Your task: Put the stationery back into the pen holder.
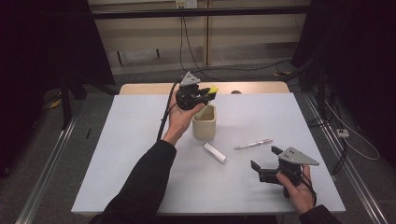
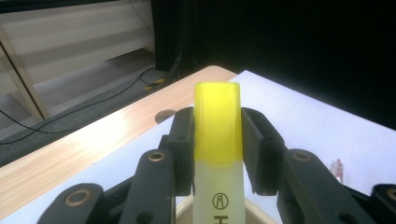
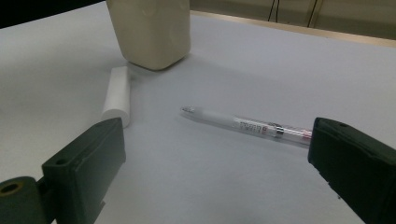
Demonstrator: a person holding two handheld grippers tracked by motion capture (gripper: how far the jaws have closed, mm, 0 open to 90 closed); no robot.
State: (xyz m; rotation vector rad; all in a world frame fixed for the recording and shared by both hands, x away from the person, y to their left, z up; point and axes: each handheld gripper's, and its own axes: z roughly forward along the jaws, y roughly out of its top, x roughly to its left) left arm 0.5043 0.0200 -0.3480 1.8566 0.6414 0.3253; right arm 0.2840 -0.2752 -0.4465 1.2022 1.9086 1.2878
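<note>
The left gripper (image 2: 218,140) clamps its black jaws on a translucent highlighter with a yellow cap (image 2: 218,154), above the white table (image 2: 299,116) with its wooden edge (image 2: 93,144).

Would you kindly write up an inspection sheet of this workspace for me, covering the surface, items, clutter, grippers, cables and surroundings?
Surface: white table top with a wooden strip along the far edge.
Job's things: beige cup upright; yellow highlighter held above it; clear pen and white cylinder lying apart on the table.
Clutter: nothing seen.
Grippers: left gripper shut on the highlighter; right gripper open, low, facing the pen.
Cables: black cable trails from the left gripper; more on the floor.
Surroundings: dark curtains, pale wall panels, floor rails.
</note>
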